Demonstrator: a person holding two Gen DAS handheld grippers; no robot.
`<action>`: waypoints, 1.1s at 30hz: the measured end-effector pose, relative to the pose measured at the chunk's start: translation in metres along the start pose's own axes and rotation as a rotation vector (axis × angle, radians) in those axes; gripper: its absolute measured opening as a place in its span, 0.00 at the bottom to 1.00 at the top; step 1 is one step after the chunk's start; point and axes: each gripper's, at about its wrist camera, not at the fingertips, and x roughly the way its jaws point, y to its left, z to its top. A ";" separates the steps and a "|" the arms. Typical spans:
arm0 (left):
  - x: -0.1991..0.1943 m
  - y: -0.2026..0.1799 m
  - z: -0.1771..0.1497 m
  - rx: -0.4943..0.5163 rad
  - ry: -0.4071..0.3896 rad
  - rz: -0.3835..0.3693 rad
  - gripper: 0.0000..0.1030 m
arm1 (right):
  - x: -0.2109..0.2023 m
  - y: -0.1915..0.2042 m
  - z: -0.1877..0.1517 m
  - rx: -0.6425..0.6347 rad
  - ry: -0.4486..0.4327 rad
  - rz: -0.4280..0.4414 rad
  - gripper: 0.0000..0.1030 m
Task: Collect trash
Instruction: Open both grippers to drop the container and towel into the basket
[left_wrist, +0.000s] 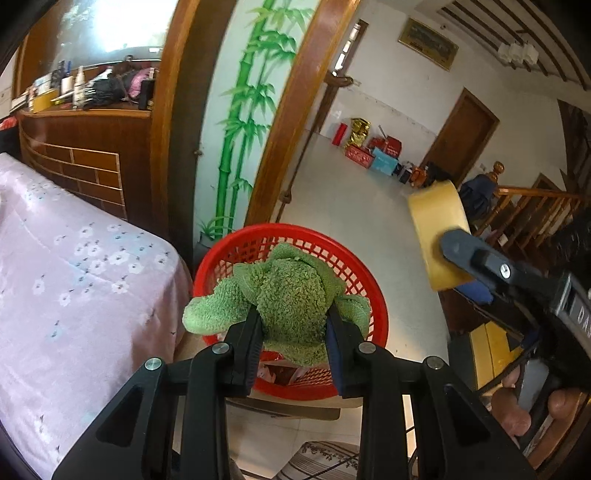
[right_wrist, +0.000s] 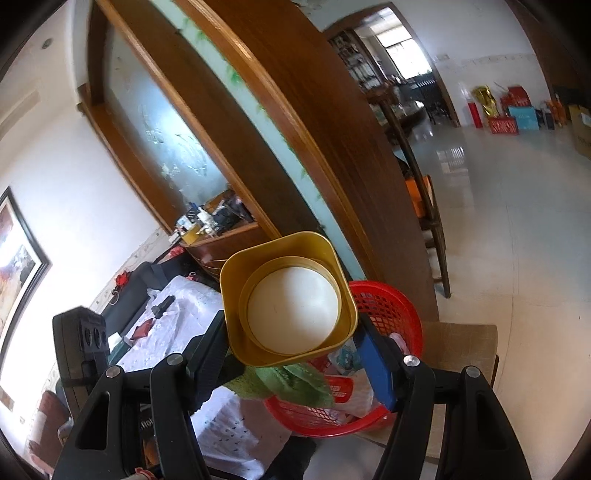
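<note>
A pink flowered cloth (left_wrist: 74, 280) lies at the left. The left gripper (left_wrist: 293, 325) is nearly closed, pinching a fuzzy green rag (left_wrist: 288, 295) above a red mesh basket (left_wrist: 354, 273) on a stool (right_wrist: 461, 343). To the right, the right gripper (right_wrist: 295, 332) stands wide, clamping a gold cup (right_wrist: 288, 299), squarish, white inside, beside the basket.
</note>
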 end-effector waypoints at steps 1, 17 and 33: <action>0.005 0.000 -0.001 0.006 0.004 0.003 0.29 | 0.004 -0.003 0.001 0.009 0.005 0.006 0.69; 0.025 0.035 0.000 -0.079 0.002 -0.048 0.72 | 0.079 -0.046 -0.004 0.139 0.186 0.054 0.73; -0.102 0.051 -0.038 -0.075 -0.139 0.041 0.83 | 0.027 0.029 -0.008 0.036 0.073 0.059 0.80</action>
